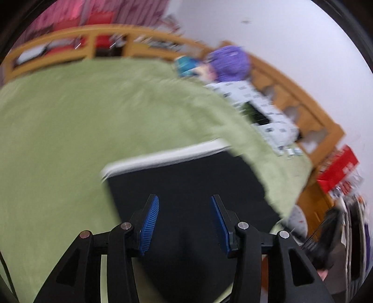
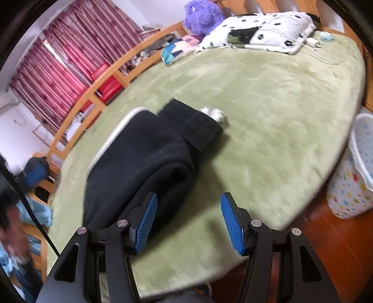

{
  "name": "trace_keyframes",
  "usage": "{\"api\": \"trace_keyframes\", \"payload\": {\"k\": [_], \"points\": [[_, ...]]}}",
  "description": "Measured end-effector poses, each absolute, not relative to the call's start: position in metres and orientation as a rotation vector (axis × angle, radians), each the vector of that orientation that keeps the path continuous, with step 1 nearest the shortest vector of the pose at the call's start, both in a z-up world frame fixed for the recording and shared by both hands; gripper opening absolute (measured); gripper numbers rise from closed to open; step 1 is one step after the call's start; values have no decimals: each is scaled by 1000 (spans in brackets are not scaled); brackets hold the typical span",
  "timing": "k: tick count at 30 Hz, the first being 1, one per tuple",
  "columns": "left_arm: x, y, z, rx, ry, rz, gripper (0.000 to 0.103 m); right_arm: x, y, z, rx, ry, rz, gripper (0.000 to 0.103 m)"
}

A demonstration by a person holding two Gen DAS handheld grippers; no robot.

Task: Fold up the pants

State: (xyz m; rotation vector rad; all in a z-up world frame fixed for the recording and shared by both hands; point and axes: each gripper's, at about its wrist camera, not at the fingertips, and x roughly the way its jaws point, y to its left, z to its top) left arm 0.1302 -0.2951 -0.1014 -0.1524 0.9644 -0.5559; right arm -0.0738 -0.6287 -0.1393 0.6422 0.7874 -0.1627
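Jaws of both grippers (left (image 1: 184,223), right (image 2: 188,221)) gape empty over folded black pants (image 2: 149,158) amid bare green blanket (image 2: 279,111).

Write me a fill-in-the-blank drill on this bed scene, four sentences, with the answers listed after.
1. The black pants lie on a ____ blanket.
2. The plush toy near the spotted pillow is ____.
3. Both the left tongs and the right tongs have their jaws ____.
4. The curtains are ____.

Answers: green; purple; open; red
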Motion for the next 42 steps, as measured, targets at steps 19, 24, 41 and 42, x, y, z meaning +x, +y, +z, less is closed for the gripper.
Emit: {"api": "trace_keyframes", "payload": {"k": [19,24,41,42], "points": [[124,-288,-192,-260,1076,-547,59,25,-666,-128,500,802,-156,20],[142,-305,-211,-291,1142,-569,62,22,-681,-151,509,867,-216,80],[155,-286,-208,-523,1087,-631,11,23,-654,-183,756,782,-67,43],[156,-276,-203,-543,1076,-629,11,21,-649,-175,735,776,-78,42]]}}
